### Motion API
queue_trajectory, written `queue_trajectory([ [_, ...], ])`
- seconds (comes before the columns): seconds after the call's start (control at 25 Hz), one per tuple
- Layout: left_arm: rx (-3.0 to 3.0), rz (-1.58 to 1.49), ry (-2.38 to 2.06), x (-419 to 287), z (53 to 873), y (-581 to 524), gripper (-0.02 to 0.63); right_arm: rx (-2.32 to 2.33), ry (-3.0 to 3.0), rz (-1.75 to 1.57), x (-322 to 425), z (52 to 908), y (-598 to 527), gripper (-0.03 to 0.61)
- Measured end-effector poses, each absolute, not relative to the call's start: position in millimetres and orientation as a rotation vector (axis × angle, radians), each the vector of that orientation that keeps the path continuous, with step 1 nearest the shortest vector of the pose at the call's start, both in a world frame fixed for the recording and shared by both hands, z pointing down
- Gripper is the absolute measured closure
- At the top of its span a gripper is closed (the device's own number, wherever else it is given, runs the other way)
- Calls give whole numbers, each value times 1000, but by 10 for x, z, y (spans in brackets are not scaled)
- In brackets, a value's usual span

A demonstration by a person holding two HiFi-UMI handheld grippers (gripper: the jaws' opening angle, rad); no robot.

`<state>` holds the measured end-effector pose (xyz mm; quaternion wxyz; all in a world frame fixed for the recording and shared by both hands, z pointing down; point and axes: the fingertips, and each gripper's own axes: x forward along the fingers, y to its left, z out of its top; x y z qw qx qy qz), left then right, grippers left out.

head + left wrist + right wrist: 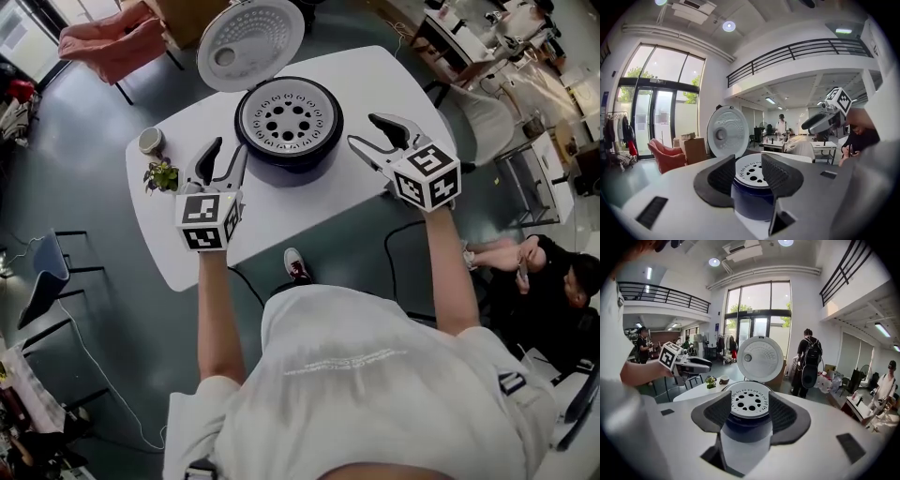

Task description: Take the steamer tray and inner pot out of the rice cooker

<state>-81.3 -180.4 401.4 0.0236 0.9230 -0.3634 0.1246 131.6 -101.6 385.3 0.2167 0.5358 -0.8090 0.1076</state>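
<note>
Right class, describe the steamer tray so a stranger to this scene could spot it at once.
Find the white table; on it stands a dark rice cooker with its round lid raised. The steamer tray is the white disc sitting in the cooker's mouth, the only thing there pierced with large round holes.

The dark blue rice cooker (281, 161) is standing on the white table (347, 80), its round white lid (250, 42) standing raised behind it. The white steamer tray (286, 117), pierced with round holes, is sitting level in the cooker's mouth, covering the inner pot, which is not showing
</note>
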Motion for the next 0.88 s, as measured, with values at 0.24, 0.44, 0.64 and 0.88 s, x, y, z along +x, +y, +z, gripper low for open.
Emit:
queue_trajectory([
  [0.24, 2817, 418, -1097, -812, 4242, -2153, 425, 1490, -2186, 417, 1366, 4113, -1505, 324],
  [0.44, 2783, 438, -1069, -766, 4412, -2268, 425, 1488, -2135, 454, 1425, 4258, -1866, 328],
  [0.64, 2724, 437, -1105, -904, 4497, -2476, 425, 1424, -2080, 464, 1416, 4491, -2187, 328],
  [0.88, 2621, 457, -1203, -1137, 4658, -2673, 425, 1303, -2037, 473, 1396, 4854, -2569, 328],
])
